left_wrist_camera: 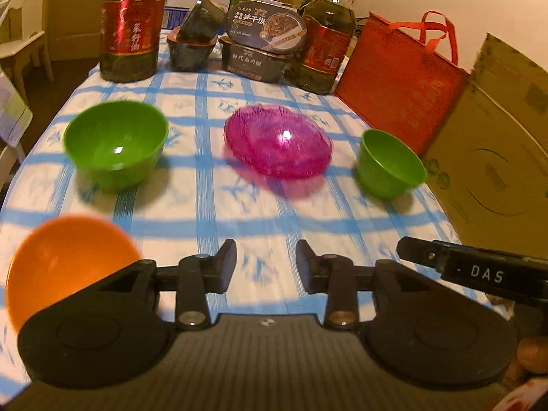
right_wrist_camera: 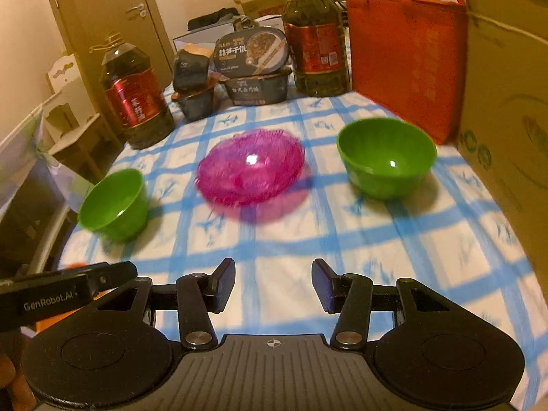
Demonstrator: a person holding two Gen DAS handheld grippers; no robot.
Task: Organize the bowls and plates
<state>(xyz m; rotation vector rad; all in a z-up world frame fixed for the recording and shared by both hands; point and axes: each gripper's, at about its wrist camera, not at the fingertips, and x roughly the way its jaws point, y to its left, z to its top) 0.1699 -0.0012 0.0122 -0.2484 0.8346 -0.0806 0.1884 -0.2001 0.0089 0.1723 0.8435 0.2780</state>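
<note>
A translucent pink plate (left_wrist_camera: pixel 278 142) lies in the middle of the blue-checked tablecloth (left_wrist_camera: pixel 212 202); it also shows in the right wrist view (right_wrist_camera: pixel 251 171). A green bowl (left_wrist_camera: pixel 115 144) stands left of it (right_wrist_camera: pixel 114 203) and another green bowl (left_wrist_camera: pixel 390 162) stands right of it (right_wrist_camera: pixel 387 157). An orange bowl (left_wrist_camera: pixel 65 263) sits near left, partly behind my left gripper. My left gripper (left_wrist_camera: pixel 266 265) is open and empty above the near cloth. My right gripper (right_wrist_camera: pixel 274 286) is open and empty, short of the plate.
Two large oil bottles (left_wrist_camera: pixel 132 24) (left_wrist_camera: pixel 325 42), stacked meal boxes (left_wrist_camera: pixel 263 44) and dark packets (left_wrist_camera: pixel 191 44) line the far edge. A red bag (left_wrist_camera: pixel 400 78) and a cardboard box (left_wrist_camera: pixel 496 144) stand along the right side. A door (right_wrist_camera: pixel 102 17) and furniture lie left.
</note>
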